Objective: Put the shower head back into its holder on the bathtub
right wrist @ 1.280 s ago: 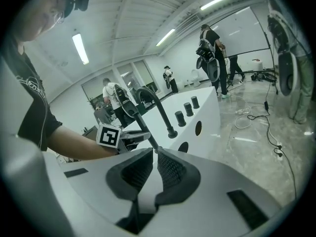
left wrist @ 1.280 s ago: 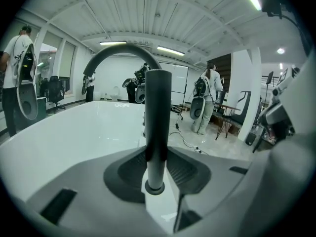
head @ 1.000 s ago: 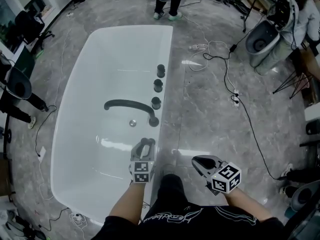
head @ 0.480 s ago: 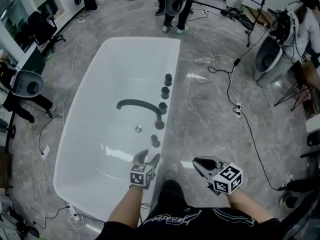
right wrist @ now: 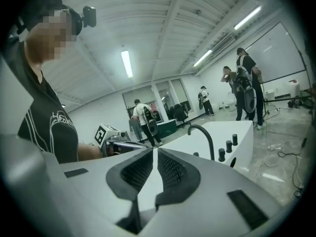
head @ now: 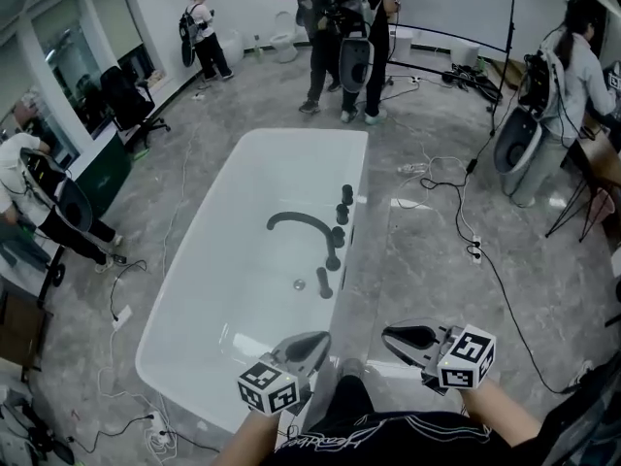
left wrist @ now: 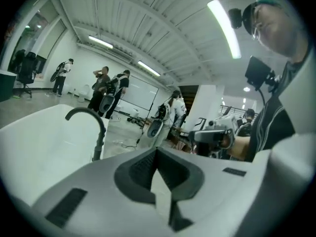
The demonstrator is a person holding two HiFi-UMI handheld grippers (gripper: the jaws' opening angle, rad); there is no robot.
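Note:
The white bathtub (head: 291, 136) lies ahead, with a black arched faucet (head: 303, 223) and black knobs (head: 343, 202) on its right rim. The black shower head (head: 323, 282) stands upright at that rim, nearer to me than the faucet. My left gripper (head: 316, 339) hovers above the tub's near right corner, shut with nothing in it and well apart from the shower head. To its right, over the floor, my right gripper (head: 389, 334) is shut and empty too. The left gripper view has the faucet (left wrist: 92, 126) beyond the shut left gripper (left wrist: 157, 150). The right gripper view shows faucet (right wrist: 203, 132) and knobs (right wrist: 227, 148).
Grey marble floor surrounds the tub. Black and white cables (head: 464, 197) trail to the tub's right. Several people (head: 335, 8) stand past the far end, others at the left (head: 29, 183) and far right (head: 572, 66). A toilet-like fixture (head: 519, 158) stands at right.
The left gripper opened off the shower head, which stays upright on the rim, then rose, drew back and shut. The right gripper rose as well. The head view tilted up.

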